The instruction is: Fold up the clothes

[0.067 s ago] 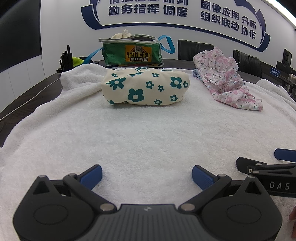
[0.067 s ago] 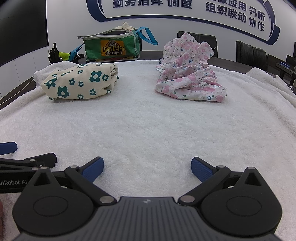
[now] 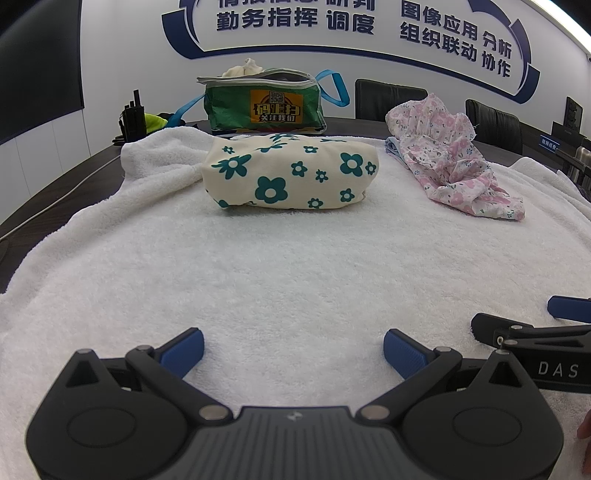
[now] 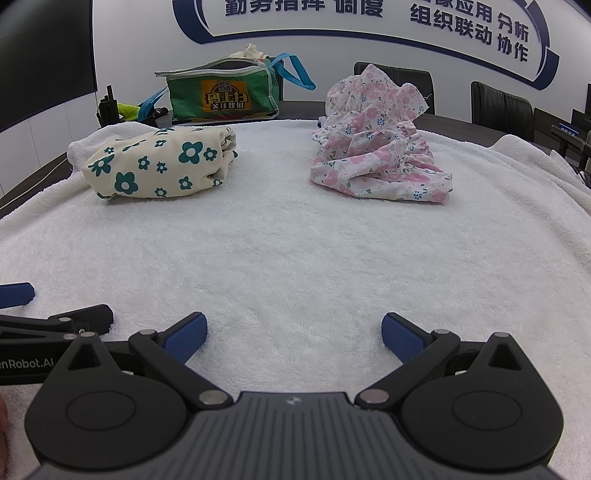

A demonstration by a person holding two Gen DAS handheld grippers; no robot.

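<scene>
The wall sign [image 3: 454,35] ahead of me reads 勤务指挥 调度, 图像应用 分析, 组织联动 协作; the green bag [image 3: 264,103] says 关注我们; my right claw [image 3: 554,347] shows DAS, my left claw [image 4: 29,325] enRobot.AI

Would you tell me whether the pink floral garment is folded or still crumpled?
Crumpled: the pink garment lies in a bunched, wrinkled heap on the towel, with no flat edges.
</scene>
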